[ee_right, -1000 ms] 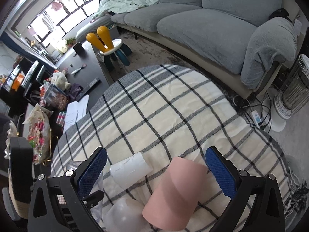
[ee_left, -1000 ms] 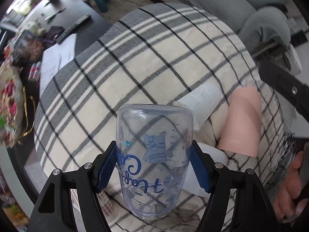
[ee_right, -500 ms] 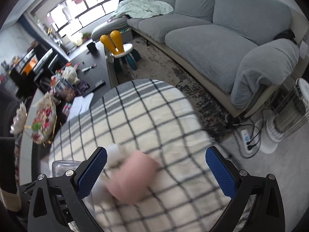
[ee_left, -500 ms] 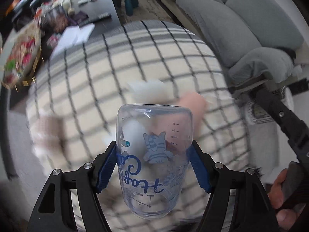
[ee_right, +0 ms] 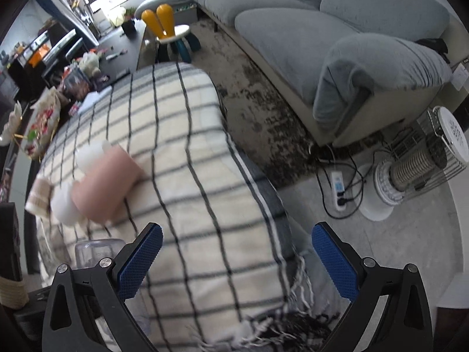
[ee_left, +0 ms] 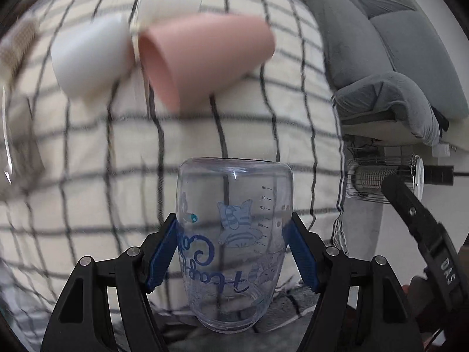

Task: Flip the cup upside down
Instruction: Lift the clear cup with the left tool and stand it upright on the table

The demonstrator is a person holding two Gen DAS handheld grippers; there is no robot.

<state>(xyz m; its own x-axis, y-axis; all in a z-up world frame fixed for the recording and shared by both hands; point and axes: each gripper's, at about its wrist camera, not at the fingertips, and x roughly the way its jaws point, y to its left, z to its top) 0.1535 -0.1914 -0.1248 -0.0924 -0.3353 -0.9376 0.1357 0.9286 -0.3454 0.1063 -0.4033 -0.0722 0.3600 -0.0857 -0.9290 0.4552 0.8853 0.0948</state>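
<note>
Mid-flip: clear printed cup (ee_left: 233, 240) clamped between the blue pads (ee_left: 162, 256) of the left gripper (ee_left: 233, 249), held above the checked blanket (ee_left: 117, 152), right gripper (ee_right: 236, 261) spread and empty, next needing a wrist roll, then rim set down flat.

Left wrist view close over plaid blanket (ee_left: 117, 146) — right wrist view higher, facing sofa (ee_right: 351, 29); both share blanket.
</note>
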